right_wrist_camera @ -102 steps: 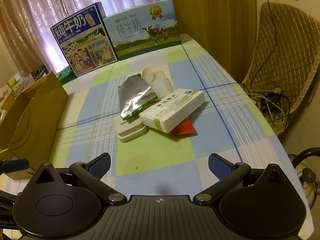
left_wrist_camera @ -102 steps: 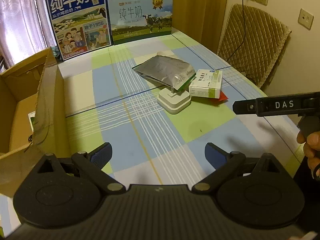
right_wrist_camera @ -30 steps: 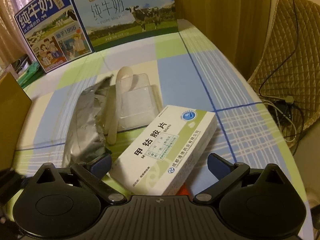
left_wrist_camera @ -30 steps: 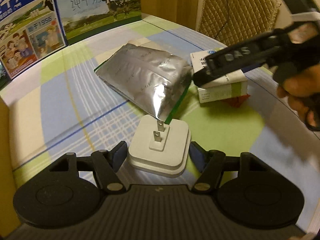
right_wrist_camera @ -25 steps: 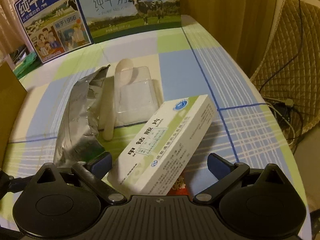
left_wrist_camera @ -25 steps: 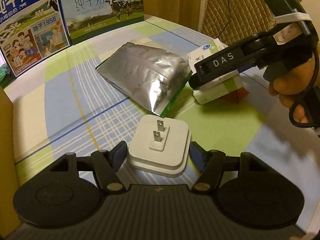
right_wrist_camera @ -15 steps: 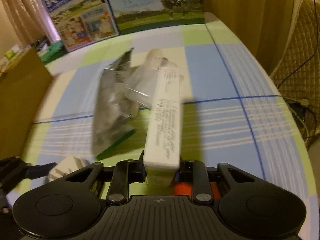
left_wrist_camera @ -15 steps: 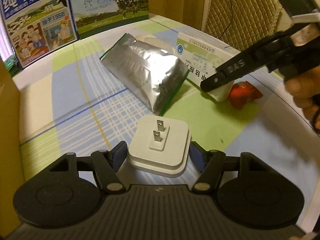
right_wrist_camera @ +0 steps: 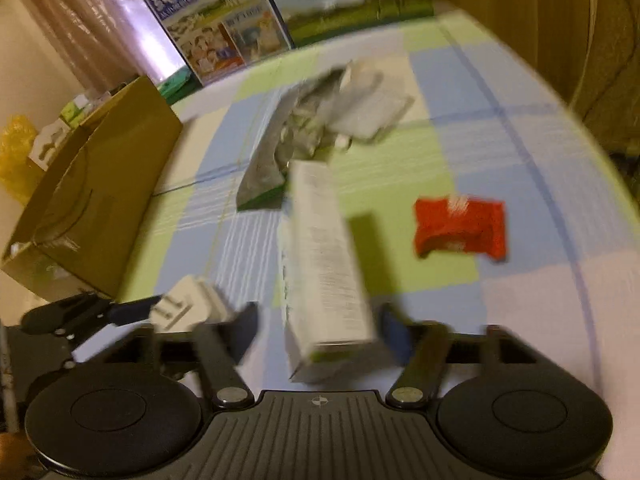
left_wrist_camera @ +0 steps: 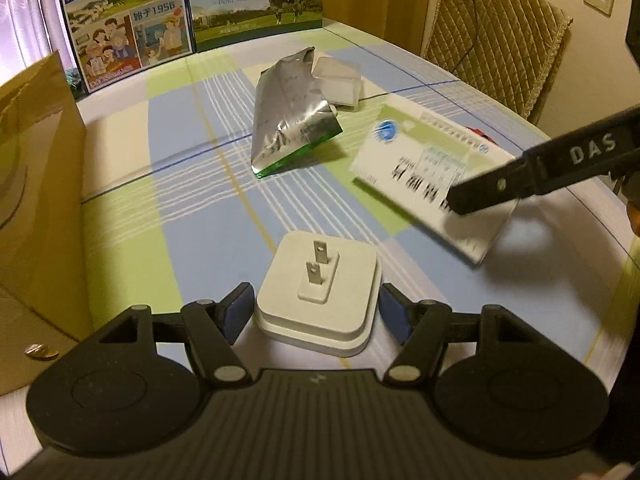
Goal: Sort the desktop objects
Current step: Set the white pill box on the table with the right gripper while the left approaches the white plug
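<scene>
L jaws grip white charger (left_wrist_camera: pixel 318 294), prongs up; R jaws hold medicine box (right_wrist_camera: pixel 324 264), long axis pointing fwd.

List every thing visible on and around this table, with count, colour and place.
square plastic plug adapter: 1, white, nearest, prongs showing
cardboard medicine box: 1, white-green, right, above the table
foil pouch: 1, silver, green edge, centre
clear plastic tray: 1, transparent, behind the pouch
crumpled packet: 1, red, right
milk cartons: 2, blue and green-white, far edge
open cardboard box: 1, brown, left
checked tablecloth: 1, blue-green-white
quilted chair: 1, tan, far right
left gripper: 1, black, closed on the adapter
right gripper: 1, black, around the medicine box, grip blurred
</scene>
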Available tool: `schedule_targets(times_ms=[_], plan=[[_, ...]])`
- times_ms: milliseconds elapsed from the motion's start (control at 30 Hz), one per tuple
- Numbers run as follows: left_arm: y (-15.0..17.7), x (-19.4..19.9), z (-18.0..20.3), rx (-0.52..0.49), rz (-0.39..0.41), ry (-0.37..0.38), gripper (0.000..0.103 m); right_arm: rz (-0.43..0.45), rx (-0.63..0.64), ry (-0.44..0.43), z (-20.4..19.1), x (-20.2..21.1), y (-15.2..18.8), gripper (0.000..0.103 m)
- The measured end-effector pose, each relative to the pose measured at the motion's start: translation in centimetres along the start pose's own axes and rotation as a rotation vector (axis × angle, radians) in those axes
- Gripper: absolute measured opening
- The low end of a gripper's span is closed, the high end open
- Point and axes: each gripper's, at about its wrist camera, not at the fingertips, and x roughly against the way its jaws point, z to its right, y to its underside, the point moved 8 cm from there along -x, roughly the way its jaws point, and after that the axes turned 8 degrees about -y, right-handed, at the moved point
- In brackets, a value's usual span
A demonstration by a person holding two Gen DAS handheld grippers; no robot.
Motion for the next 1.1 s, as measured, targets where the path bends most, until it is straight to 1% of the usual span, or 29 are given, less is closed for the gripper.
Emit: schedule_targets(times_ms=[67, 167, 267, 367, 433, 467, 500, 633, 767, 900, 967, 1100], plan=[[-0.1, 0.4, -0.1, -0.007, 0.025, -0.020, 0.080, 0.018, 0.065, 0.053, -0.3, 0.1, 0.1, 0.070], [-0.3, 0.2, -0.4, -0.002, 0.032, -0.010, 0.080, 0.023, 0.138, 0.114, -0.4, -0.1, 0.6, 0.070], [-0.4, -0.2, -0.7, -0.015, 0.030, 0.007, 0.080, 0.000, 0.164, 0.134, -0.1, -0.9, 1.3, 0.070], [-0.1, -0.8, -0.5, -0.041, 0.020, 0.026, 0.079, -0.006, 0.159, 0.135, 0.2, -1.1, 1.4, 0.070], [0.1, -1.0, -0.2, -0.055, 0.014, 0.040, 0.074, -0.005, 0.154, 0.134, 0.2, -1.2, 1.4, 0.071], [0.3, -1.0, 0.1, -0.061, 0.008, 0.048, 0.064, -0.004, 0.151, 0.134, 0.2, -1.1, 1.4, 0.071], [0.5, -0.9, 0.3, -0.069, 0.004, 0.051, 0.061, -0.004, 0.146, 0.132, 0.3, -1.2, 1.4, 0.072], [0.9, -0.4, 0.9, -0.091, 0.014, 0.056, 0.061, -0.002, 0.130, 0.126, 0.3, -1.0, 1.3, 0.072], [0.8, -0.5, 0.9, -0.061, 0.018, 0.063, 0.062, -0.002, 0.129, 0.117, 0.1, -1.2, 1.3, 0.072], [0.6, -0.8, 0.8, -0.043, 0.031, 0.056, 0.066, -0.014, 0.136, 0.102, -0.2, -1.6, 1.5, 0.072], [0.5, -0.9, 0.6, -0.037, 0.034, 0.052, 0.061, -0.011, 0.135, 0.101, -0.2, -1.8, 1.4, 0.073], [0.5, -0.8, -0.2, -0.012, 0.041, 0.002, 0.061, 0.006, 0.139, 0.107, -0.4, -2.1, 1.2, 0.073]])
